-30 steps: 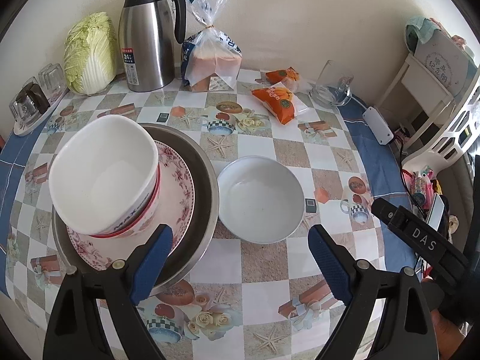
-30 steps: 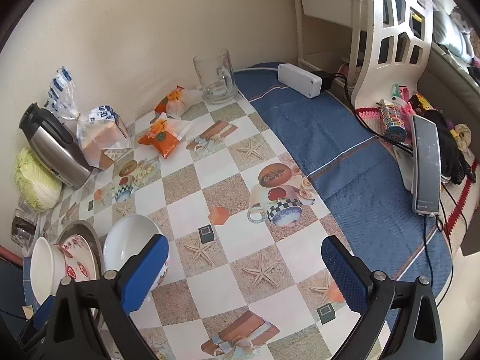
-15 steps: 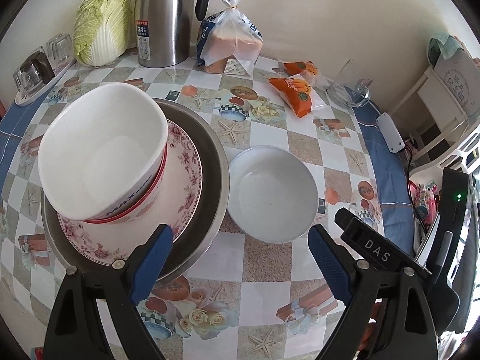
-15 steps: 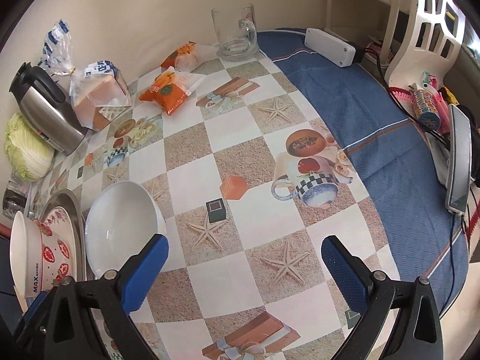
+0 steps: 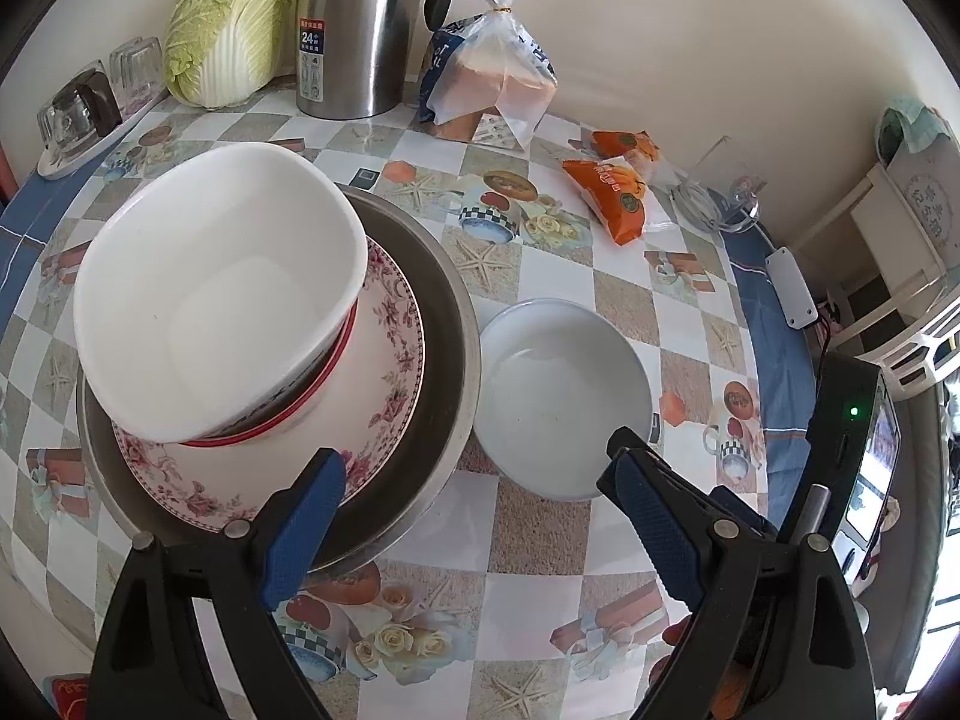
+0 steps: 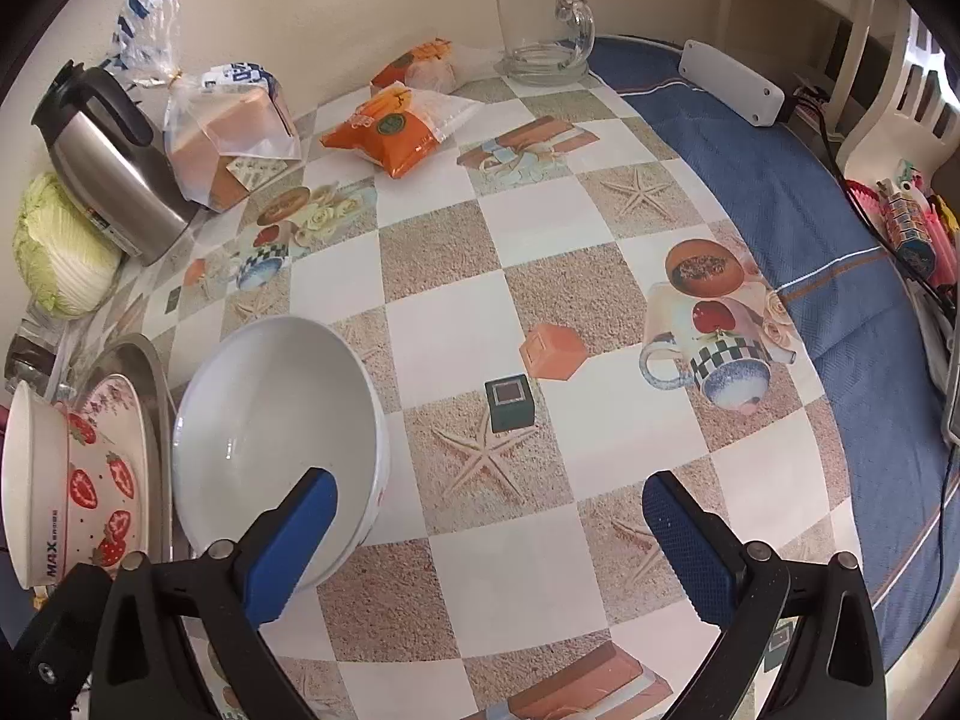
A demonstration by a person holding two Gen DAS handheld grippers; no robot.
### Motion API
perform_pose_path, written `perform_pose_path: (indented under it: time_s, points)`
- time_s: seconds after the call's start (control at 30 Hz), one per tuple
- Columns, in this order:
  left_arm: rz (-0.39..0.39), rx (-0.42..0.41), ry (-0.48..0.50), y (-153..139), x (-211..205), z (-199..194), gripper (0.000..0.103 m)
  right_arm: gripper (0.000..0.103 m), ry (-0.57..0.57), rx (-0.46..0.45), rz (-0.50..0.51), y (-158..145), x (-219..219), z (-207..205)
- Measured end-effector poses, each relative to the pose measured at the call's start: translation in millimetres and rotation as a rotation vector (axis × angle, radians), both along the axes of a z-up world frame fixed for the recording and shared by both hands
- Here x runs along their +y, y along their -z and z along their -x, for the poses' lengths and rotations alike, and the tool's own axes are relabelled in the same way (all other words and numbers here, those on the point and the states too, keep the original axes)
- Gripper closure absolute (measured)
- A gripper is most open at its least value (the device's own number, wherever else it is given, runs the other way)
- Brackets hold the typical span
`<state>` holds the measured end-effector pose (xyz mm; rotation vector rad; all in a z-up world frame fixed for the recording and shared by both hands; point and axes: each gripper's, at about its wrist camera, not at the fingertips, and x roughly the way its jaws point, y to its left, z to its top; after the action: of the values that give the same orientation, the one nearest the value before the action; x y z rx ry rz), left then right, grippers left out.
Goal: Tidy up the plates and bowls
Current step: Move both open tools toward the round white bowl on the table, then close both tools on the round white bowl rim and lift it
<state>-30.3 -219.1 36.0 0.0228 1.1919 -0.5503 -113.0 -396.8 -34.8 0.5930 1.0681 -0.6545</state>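
The left tool (image 5: 474, 516) stands wide and holds nothing; one blue pad is over the near rim of the metal basin (image 5: 447, 324), the other over the near rim of the white bowl (image 5: 564, 396). The right tool (image 6: 489, 531) is also wide and empty, with its left pad in front of the near rim of the same white bowl (image 6: 270, 408) and its right pad above the bare checked cloth of the desk (image 6: 540, 228). The white bowl stands alone and upright on the desk, just beside the metal basin, toward the near edge. Inside the basin lies a flowered plate (image 5: 393, 360), and on this plate stands a strawberry bowl (image 5: 216, 294), tilted a little; whether a second bowl is nested under it, I cannot tell. Along the far edge of the desk, by the wall, stand a cabbage (image 5: 225, 30), a steel thermos jug (image 5: 360, 30), a bag of bread (image 5: 492, 78), two orange snack packets (image 5: 612, 192) and a glass mug (image 6: 543, 24). The right part of the desk has a blue cloth (image 6: 798, 210).
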Motion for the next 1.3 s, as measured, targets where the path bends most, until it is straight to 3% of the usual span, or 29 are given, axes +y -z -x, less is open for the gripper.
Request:
perform_pose_path:
  time_s: [0.1, 0.2, 0.33, 0.4, 0.5, 0.73, 1.0, 1.13, 1.2, 1.3]
  points:
    - [0.002, 0.001, 0.003, 0, -2, 0, 0.011, 0.004, 0.017, 0.002, 0.007, 3, 0, -1]
    - [0.003, -0.001, 0.005, 0, -3, 1, 0.011, 0.019, 0.007, -0.026, 0.002, 3, 2, -3]
    - [0.003, -0.001, 0.004, 1, -3, 1, 0.011, 0.038, 0.006, -0.079, -0.074, 9, 5, -5]
    - [0.003, 0.0, 0.002, 1, -3, 1, 0.011, 0.039, 0.006, -0.101, -0.098, 10, 6, -6]
    - [0.004, 0.0, -0.001, 2, -4, 0, 0.011, 0.057, -0.007, -0.112, -0.091, 12, 9, -9]
    - [0.01, -0.004, 0.009, 2, -7, -1, 0.011, 0.083, 0.004, -0.144, -0.075, 7, 4, -3]
    - [0.039, -0.017, 0.084, -1, -24, 8, 0.012, 0.088, 0.095, -0.12, -0.077, 3, -20, 25]
    - [0.036, -0.03, 0.14, 5, -42, 13, 0.036, 0.089, 0.145, -0.137, -0.103, 1, -32, 40]
    - [0.045, -0.018, 0.158, 11, -50, 13, 0.037, 0.089, 0.156, -0.144, -0.109, 0, -35, 44]
    - [0.046, -0.005, 0.172, 21, -61, 11, 0.049, 0.089, 0.162, -0.149, -0.115, 0, -36, 46]
